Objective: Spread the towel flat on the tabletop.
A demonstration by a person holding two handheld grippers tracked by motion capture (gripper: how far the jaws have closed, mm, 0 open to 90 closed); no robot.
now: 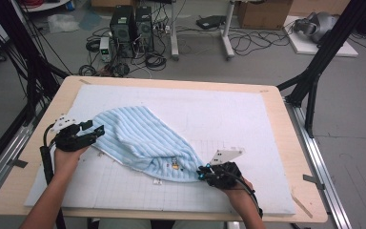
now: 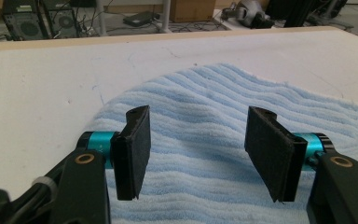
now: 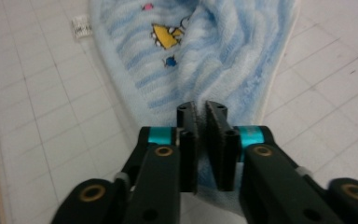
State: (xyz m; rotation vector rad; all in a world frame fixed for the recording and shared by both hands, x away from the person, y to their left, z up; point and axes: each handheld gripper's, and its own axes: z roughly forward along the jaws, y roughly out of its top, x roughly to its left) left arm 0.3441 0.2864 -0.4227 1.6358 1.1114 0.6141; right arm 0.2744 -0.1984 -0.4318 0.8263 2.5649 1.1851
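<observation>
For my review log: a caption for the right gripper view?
Right gripper shut on the edge of a blue striped towel lying on a gridded mat.

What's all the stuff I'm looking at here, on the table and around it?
Towel: one, light blue with stripes and a small yellow picture, crumpled mid-table.
Label: one, white, at the towel's edge.
Mat: one, white with a faint grid, covering the table.
Table: one, pale wood.
Computer towers: two, black, on the floor beyond the table, amid cables.
Cardboard box: one, brown, far floor.
Left gripper: black, jaws open over the towel's left end.
Right gripper: black, jaws pinching the towel's near corner.
Hands: two, each holding a gripper.
</observation>
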